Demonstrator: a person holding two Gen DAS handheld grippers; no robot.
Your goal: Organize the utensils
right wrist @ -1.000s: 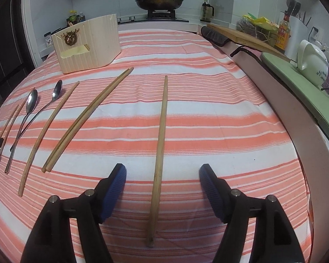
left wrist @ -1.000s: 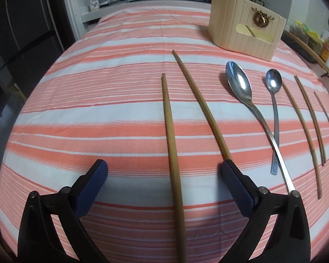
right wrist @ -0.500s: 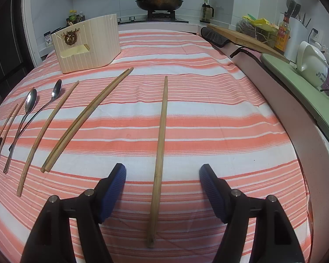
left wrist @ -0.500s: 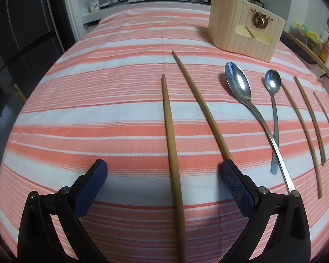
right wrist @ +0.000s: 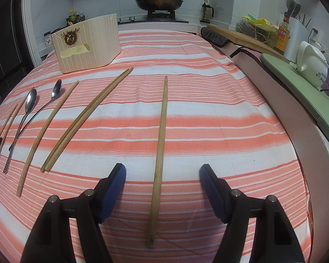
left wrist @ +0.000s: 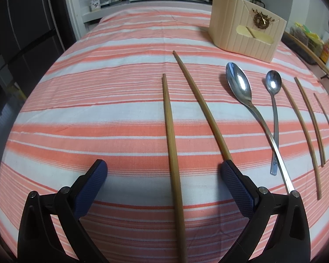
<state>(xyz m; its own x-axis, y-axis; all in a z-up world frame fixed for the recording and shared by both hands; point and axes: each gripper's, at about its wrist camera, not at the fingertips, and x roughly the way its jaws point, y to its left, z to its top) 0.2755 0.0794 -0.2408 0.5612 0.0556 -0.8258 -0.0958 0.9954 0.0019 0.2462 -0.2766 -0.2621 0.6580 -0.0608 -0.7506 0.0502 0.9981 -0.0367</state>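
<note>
Left tool (left wrist: pixel 163 171) was wide open, holding nothing, chopstick (left wrist: pixel 172 144) lying between pads, likely first pick. Right tool (right wrist: pixel 162 175) same over another chopstick (right wrist: pixel 159 153). Spoons (left wrist: pixel 241 87) lay flat on tabletop (left wrist: pixel 98 87); holder box (left wrist: pixel 245 30) stood far behind.

We lose the nearest chopstick (left wrist: pixel 174 164) past the bottom edge; the bottle (right wrist: pixel 283 34) label is unreadable to us.

We had both wrist cams angled down, close over the striped counter (left wrist: pixel 98 114), facing the stove end. The left view covered the left half, the right view the right half. Both shared the beige holder (left wrist: pixel 241 32), the spoons (right wrist: pixel 30 103) and the middle chopsticks.
</note>
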